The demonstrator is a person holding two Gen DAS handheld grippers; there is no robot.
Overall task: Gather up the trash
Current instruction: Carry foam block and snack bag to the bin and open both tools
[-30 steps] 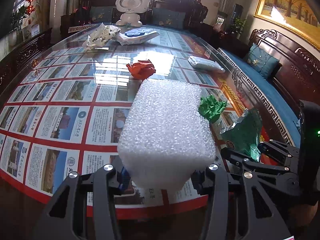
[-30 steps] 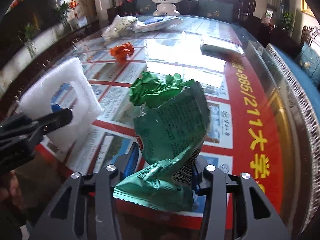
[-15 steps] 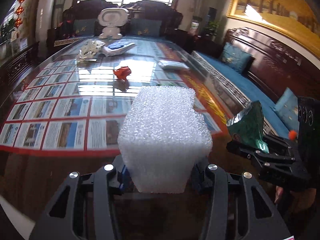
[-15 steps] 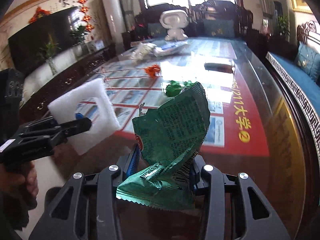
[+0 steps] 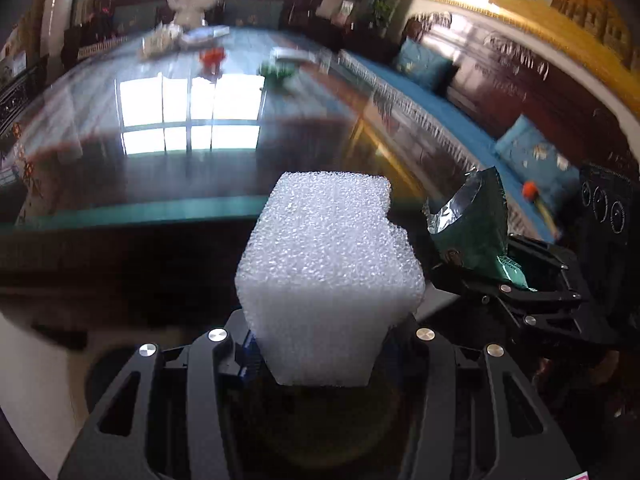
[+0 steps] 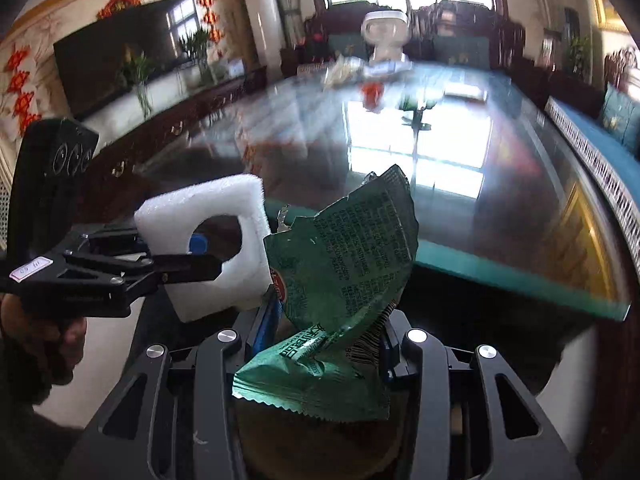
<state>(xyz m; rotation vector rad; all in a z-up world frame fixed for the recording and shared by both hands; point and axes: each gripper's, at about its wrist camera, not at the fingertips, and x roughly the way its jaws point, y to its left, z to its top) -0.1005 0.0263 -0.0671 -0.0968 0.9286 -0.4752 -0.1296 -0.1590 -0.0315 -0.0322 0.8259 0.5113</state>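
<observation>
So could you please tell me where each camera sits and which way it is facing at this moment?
Left wrist: on the left gripper, looking along its fingers over the white foam block toward the glass table; the right gripper shows beside it.
Right wrist: on the right gripper, facing the table past the green wrapper; the left gripper and hand show.
Shared: both pieces, the table, the white robot figure.

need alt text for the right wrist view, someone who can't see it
The right gripper holds a crumpled green snack wrapper upright in its jaws, off the near edge of a glossy glass-topped table. To its left, the left gripper grips a white foam block with a hole through it. Blurred orange and green scraps lie far back on the table.
</observation>
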